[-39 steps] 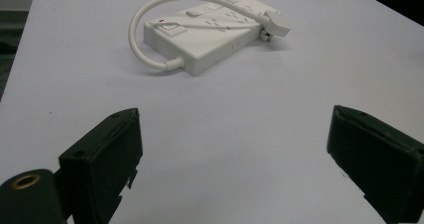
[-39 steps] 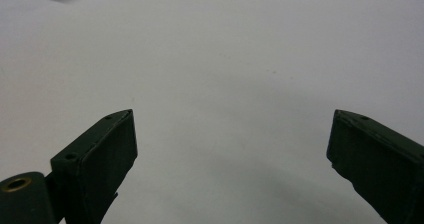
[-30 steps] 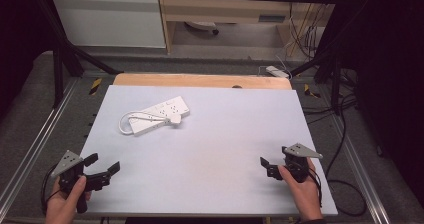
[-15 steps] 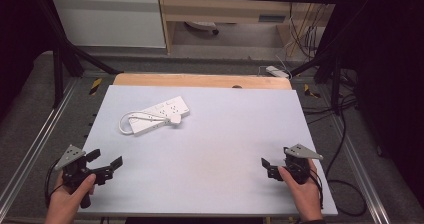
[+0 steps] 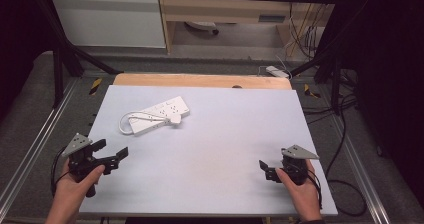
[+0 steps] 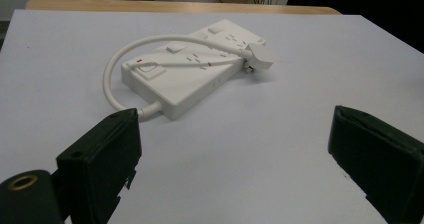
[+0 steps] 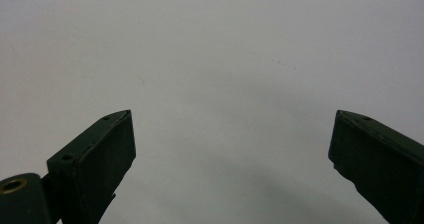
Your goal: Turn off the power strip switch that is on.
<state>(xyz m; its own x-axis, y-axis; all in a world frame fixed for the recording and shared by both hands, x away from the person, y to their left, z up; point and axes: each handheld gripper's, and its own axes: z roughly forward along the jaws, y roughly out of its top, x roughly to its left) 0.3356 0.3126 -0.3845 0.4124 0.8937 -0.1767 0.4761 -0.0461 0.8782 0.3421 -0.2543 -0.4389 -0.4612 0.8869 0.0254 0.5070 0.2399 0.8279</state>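
A white power strip [image 5: 161, 114] lies on the pale table [image 5: 215, 134], left of centre toward the far side. Its white cable [image 5: 127, 120] loops round to a plug [image 5: 175, 119] resting against its side. In the left gripper view the power strip [image 6: 190, 69] sits ahead with the plug [image 6: 261, 56] at its right. My left gripper [image 5: 114, 149] hovers at the near left, open and empty, pointing toward the strip; its jaws stand wide apart in its own view [image 6: 235, 134]. My right gripper [image 5: 266, 170] is at the near right, open over bare table [image 7: 232, 134].
A wooden board [image 5: 200, 80] runs along the table's far edge. Beyond it, on the floor, lie a white adapter [image 5: 276, 71] and cables. Metal rails [image 5: 35, 149] flank both sides. Black cables [image 5: 345, 184] trail at the right.
My left gripper has moved forward and to the right, over the table's near-left corner, toward the power strip. The right gripper has hardly moved.
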